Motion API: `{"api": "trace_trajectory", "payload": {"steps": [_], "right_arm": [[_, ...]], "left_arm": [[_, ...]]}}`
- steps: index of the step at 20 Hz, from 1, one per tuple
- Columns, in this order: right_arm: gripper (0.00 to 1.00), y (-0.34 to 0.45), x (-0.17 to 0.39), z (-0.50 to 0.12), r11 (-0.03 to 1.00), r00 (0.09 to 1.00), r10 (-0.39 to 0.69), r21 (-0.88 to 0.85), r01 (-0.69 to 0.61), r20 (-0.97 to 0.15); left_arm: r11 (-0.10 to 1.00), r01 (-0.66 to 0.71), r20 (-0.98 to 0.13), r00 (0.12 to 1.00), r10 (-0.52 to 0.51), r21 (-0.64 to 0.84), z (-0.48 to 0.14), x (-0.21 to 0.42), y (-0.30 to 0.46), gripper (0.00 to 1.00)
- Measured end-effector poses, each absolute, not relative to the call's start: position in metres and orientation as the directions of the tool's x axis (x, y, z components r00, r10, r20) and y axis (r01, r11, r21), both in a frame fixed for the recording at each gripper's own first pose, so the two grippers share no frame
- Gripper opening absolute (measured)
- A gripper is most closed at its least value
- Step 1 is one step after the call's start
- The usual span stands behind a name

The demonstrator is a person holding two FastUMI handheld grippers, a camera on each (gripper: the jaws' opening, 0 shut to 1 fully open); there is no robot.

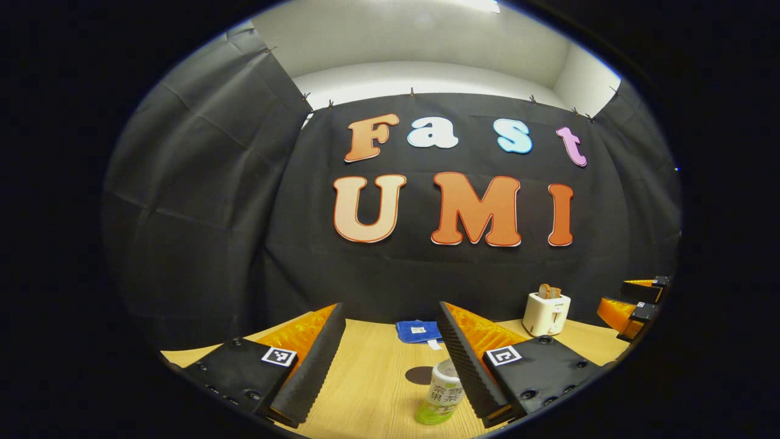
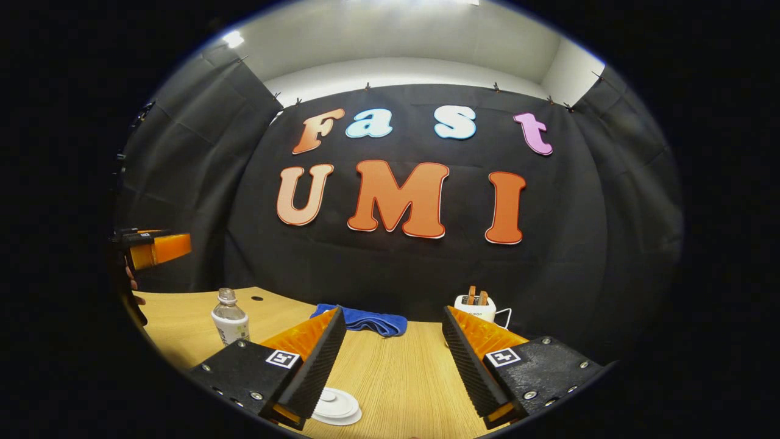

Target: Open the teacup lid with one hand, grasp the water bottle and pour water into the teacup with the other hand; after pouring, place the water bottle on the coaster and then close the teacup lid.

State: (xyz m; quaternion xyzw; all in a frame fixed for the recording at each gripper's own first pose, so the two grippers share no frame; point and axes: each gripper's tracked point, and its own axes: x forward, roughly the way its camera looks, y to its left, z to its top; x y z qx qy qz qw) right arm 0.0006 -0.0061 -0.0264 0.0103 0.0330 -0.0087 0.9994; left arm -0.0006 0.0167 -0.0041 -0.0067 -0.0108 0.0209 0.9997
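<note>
In the left gripper view a water bottle [image 1: 440, 393] with a green-and-white label stands on the wooden table [image 1: 372, 378], low between my fingers and partly behind the right one. My left gripper [image 1: 391, 317] is open and holds nothing. A dark round patch [image 1: 419, 375] lies just behind the bottle; I cannot tell whether it is the coaster. In the right gripper view a white round teacup lid [image 2: 335, 405] with a small knob sits by the left finger, the cup beneath it hidden. My right gripper [image 2: 393, 311] is open above it. The bottle [image 2: 230, 318] stands far left.
A folded blue cloth [image 1: 418, 331] [image 2: 359, 320] lies at the back of the table. A white toaster [image 1: 546, 312] [image 2: 476, 306] with toast stands back right. The right gripper [image 1: 634, 305] shows at the right edge, and the left gripper [image 2: 152, 247], held by a hand, at the left.
</note>
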Motion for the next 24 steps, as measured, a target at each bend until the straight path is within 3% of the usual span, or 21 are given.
{"api": "trace_trajectory", "payload": {"steps": [3, 14, 24], "right_arm": [[0.94, 0.002, 0.001, -0.043, 0.999, 0.994, 0.008, 0.036, -0.005, -0.109], [0.94, 0.064, -0.012, -0.131, 0.981, 0.925, 0.196, 0.072, -0.182, -0.326], [0.88, 0.082, -0.013, -0.184, 0.975, 0.873, 0.217, 0.053, -0.215, -0.437]], "left_arm": [[0.995, -0.095, 0.031, 0.995, 0.095, 0.024, -0.013, 0.000, 0.024, 0.96], [1.000, -0.009, -0.018, 1.000, 0.009, 0.021, -0.030, -0.003, 0.007, 0.97], [1.000, -0.014, -0.040, 0.999, 0.015, 0.022, -0.042, -0.005, 0.012, 0.96]]}}
